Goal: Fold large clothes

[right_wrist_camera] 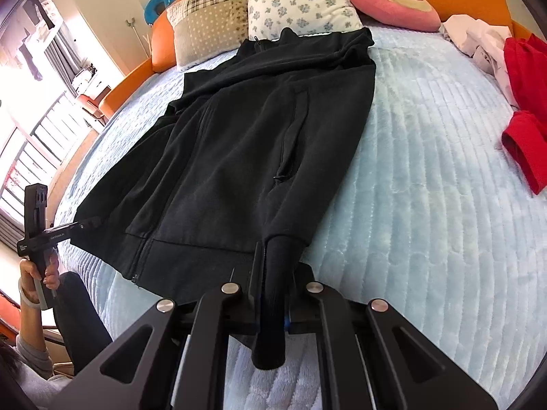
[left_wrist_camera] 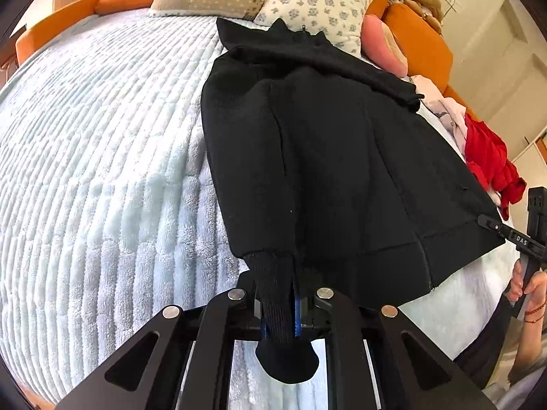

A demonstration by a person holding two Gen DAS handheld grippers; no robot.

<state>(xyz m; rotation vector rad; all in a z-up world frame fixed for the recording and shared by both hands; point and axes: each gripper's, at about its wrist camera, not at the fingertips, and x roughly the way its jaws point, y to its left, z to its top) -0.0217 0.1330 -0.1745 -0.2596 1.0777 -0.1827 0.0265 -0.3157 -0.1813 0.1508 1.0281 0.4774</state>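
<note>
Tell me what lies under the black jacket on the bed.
Under the black jacket only the pale blue ribbed bedspread shows, all around it. Anything directly beneath the fabric is covered.

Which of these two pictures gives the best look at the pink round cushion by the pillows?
The right wrist view: the pink cushion lies whole at the head of the bed, its brown-and-cream centre showing. The left wrist view catches only an edge of it, squeezed behind the black jacket.
</note>
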